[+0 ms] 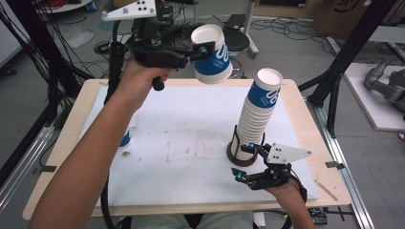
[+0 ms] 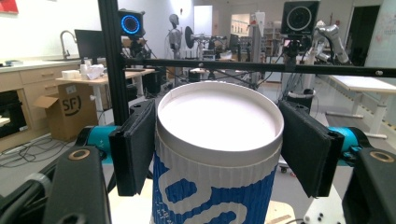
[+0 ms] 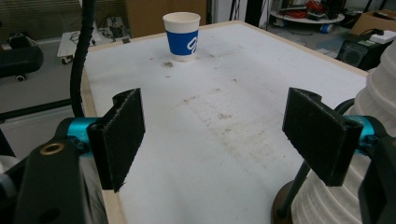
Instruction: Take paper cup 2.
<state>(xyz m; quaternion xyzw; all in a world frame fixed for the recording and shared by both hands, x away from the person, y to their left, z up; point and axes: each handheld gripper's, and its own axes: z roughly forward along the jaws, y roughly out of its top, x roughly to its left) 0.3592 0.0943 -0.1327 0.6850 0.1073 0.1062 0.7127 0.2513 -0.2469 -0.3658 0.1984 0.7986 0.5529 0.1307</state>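
Observation:
My left gripper [image 1: 205, 50] is raised above the table's far edge, shut on a blue-and-white paper cup [image 1: 212, 53] that is tilted with its base up. In the left gripper view the cup's [image 2: 219, 154] white recessed base faces the camera between the pads [image 2: 135, 149]. A tall stack of upturned cups [image 1: 258, 112] stands in a dark wire holder [image 1: 235, 151] at the right. My right gripper [image 1: 244, 162] sits low by the holder's front, open, with nothing between its pads [image 3: 121, 135]; the stack [image 3: 378, 140] is just outside its right jaw.
A single upright cup [image 3: 182, 35] stands on the white mat [image 1: 181, 143] at the left, partly hidden behind the person's left forearm [image 1: 95, 157] in the high view. Black frame posts [image 1: 344, 52] flank the table's right side, and cables lie on the floor beyond.

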